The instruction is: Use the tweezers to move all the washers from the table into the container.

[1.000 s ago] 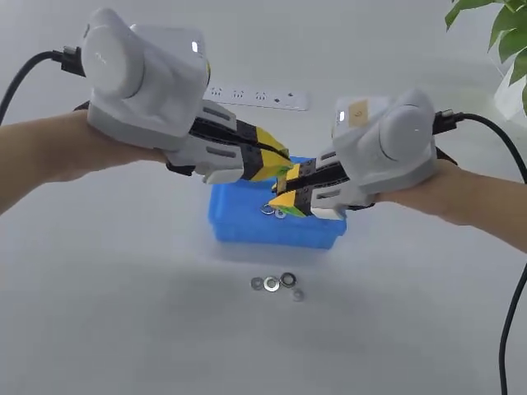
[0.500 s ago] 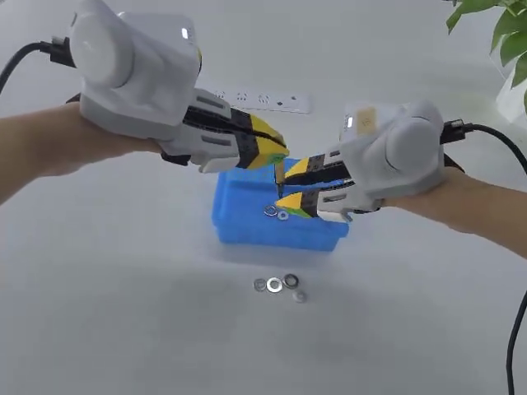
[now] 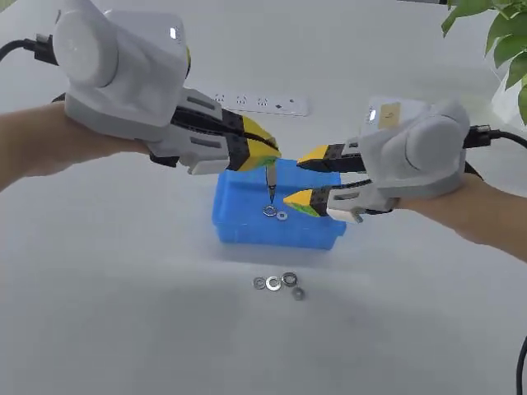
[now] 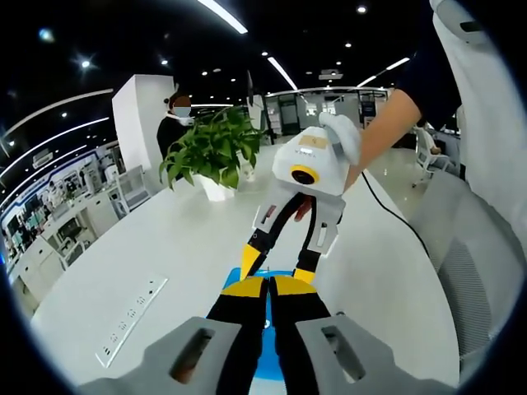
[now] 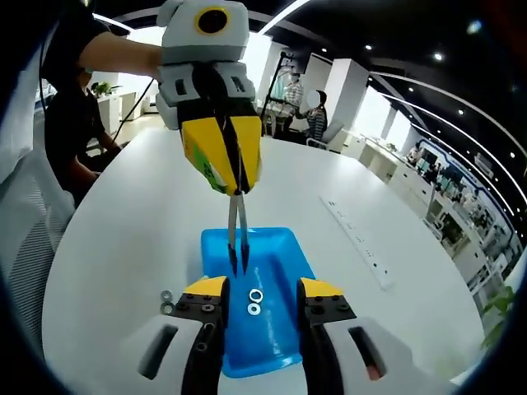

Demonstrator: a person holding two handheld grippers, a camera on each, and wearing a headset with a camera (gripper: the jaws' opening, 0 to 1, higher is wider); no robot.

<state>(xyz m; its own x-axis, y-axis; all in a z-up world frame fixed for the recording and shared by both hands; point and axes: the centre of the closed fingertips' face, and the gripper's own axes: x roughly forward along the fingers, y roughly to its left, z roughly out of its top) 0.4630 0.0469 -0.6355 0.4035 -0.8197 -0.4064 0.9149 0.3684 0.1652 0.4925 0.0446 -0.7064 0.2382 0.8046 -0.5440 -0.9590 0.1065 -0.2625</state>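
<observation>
The left hand-held gripper [image 4: 269, 285] hides most of the blue container [image 4: 268, 366] in its own view.

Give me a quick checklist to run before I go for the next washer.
1. Grip on the tweezers: ok, the left gripper has its jaws shut on them.
2. Tweezer tips free: ok, no washer on them in the right gripper view.
3. Delivered washers inside the container: ok, two lie on its floor.
4. All loose washers off the table: not ok, four lie in front of the container.
5. Path clear of the right gripper: ok, it is open, holds nothing, and sits beside the tweezers.
</observation>
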